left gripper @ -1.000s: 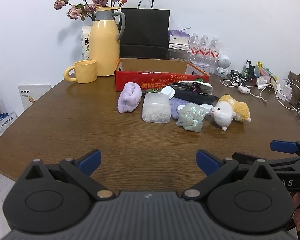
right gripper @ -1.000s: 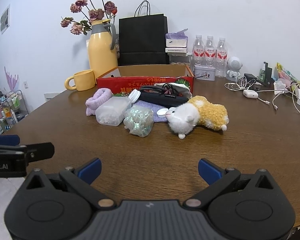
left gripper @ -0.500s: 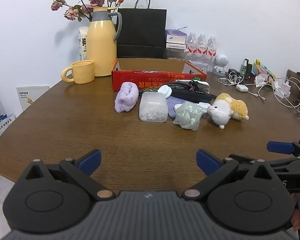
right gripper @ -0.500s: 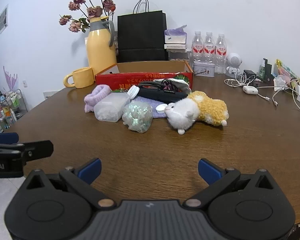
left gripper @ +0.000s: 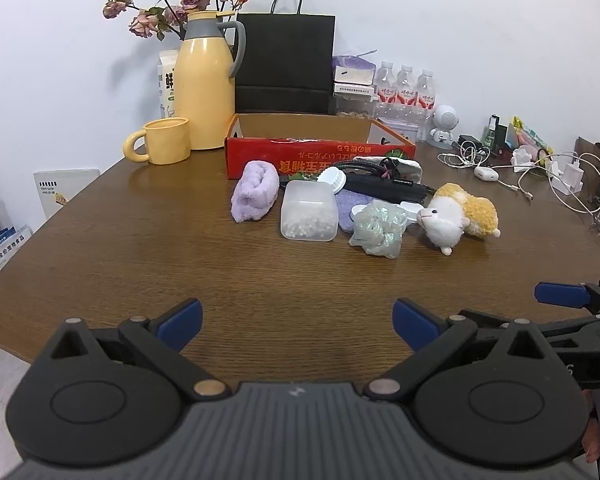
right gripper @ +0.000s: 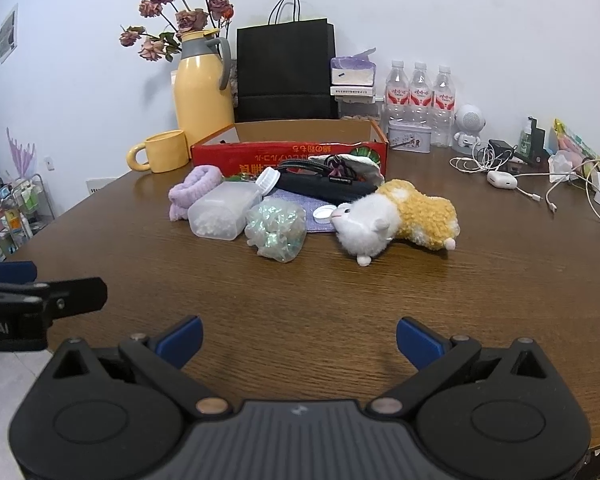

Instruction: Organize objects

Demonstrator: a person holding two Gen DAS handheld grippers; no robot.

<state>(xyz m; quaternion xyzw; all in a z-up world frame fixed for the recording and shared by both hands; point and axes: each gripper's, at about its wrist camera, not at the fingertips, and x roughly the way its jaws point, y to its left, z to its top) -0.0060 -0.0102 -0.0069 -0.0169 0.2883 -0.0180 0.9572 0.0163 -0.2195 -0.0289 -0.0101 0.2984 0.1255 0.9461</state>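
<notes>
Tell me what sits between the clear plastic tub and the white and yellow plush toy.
A crumpled iridescent green wrapper bundle lies between the tub and plush, clearest in the right wrist view.

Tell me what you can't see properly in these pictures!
- Inside of the red cardboard box: both views, its front wall hides the floor.
- Black zip pouch: right view, the fluffy white-and-yellow plush hamster covers one end.
- Label print on three clear water bottles: too small.
</notes>
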